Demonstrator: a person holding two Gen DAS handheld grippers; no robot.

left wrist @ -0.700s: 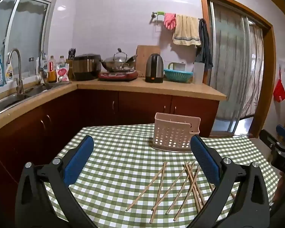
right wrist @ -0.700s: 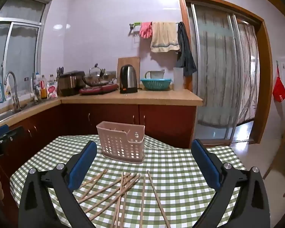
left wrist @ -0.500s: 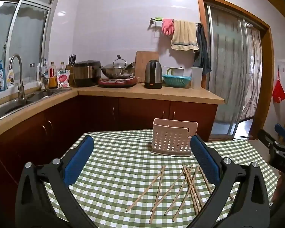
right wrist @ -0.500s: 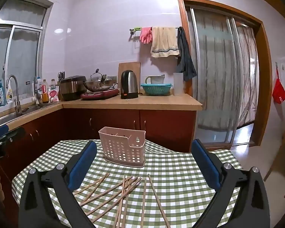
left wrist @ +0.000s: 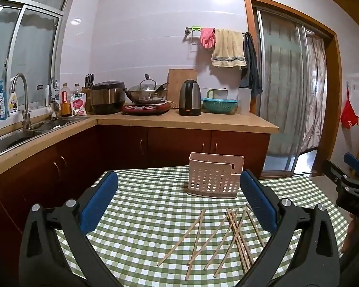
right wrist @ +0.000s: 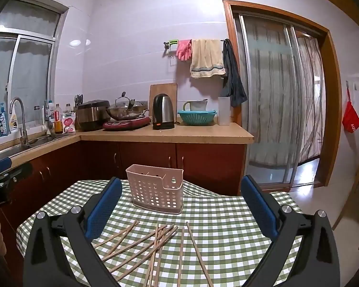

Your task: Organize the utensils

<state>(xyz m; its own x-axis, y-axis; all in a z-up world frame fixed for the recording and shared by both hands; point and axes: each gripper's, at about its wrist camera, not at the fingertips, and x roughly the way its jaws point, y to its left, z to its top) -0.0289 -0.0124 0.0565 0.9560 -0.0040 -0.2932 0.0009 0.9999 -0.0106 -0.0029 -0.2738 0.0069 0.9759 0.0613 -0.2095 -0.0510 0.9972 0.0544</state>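
The left tool [left wrist: 178, 198] hovers above the table [left wrist: 141, 205] with its blue pads spread wide and nothing between them. The right tool [right wrist: 180, 201] is likewise wide open and empty. A scatter of wooden chopsticks [left wrist: 227, 236] lies loose and partly crossed on the green checked cloth, just in front of both tools. Beyond them, near the table's far edge, stands an upright pink perforated utensil basket [left wrist: 215, 177], apart from the chopsticks.

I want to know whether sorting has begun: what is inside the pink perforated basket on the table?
No chopstick stands up above the rim of the pink basket; the chopsticks lie loose on the checked tablecloth. The right wrist view shows only the upper interior; its front wall hides the bottom.
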